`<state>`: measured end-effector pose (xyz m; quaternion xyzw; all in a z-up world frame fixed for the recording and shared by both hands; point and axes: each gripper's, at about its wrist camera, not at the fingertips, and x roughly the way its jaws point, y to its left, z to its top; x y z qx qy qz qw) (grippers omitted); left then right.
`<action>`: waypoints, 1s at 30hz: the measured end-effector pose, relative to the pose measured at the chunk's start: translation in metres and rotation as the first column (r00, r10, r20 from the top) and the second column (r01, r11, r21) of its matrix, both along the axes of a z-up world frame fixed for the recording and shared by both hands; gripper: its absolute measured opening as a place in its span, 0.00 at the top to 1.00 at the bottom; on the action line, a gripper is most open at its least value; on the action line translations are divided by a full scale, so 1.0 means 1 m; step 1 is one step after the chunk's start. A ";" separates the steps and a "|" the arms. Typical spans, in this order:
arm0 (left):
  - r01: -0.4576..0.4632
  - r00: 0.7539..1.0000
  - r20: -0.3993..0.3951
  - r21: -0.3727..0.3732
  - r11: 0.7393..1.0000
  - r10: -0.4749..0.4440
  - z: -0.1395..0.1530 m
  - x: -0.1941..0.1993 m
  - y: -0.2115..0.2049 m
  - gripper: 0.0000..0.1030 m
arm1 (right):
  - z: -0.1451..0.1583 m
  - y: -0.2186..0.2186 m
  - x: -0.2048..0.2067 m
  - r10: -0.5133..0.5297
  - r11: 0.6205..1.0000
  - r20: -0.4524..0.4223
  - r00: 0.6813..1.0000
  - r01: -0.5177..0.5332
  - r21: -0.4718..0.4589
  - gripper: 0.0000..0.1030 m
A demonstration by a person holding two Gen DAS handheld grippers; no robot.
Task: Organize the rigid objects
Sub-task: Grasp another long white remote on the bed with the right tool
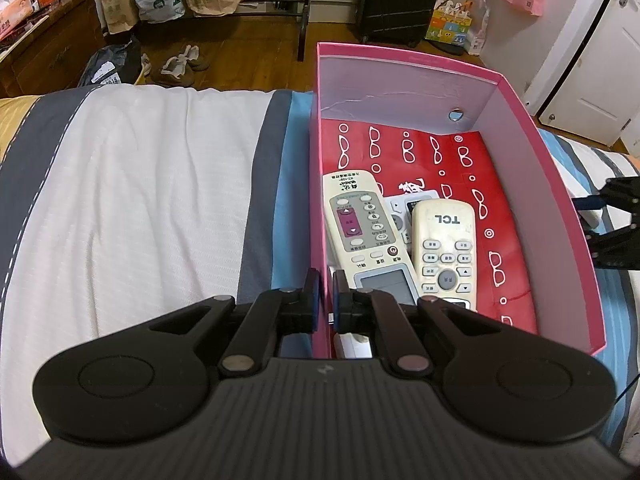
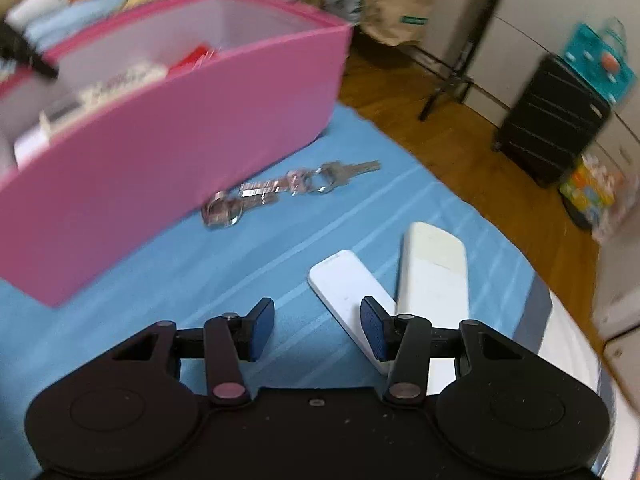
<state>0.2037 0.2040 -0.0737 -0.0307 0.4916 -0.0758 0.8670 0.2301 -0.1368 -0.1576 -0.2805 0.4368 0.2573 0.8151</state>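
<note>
While the left gripper (image 1: 324,294) pinches the near wall of the pink box (image 1: 560,184), two remotes (image 1: 404,240) lie inside just right of its jaws. The right gripper (image 2: 318,328) hangs half open and empty; keys (image 2: 280,192) lie ahead, two white remotes (image 2: 400,276) beside its right finger.

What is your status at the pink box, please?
Left claw shut on box wall. Right claw open, empty, above two white remotes on the bed. Keys beside box.
</note>
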 end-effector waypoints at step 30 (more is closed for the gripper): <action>-0.023 1.000 -0.019 -0.015 1.000 0.022 -0.002 0.004 0.003 0.95 | 0.041 -0.063 0.031 -0.443 0.823 -0.093 0.892 0.445 0.352 0.44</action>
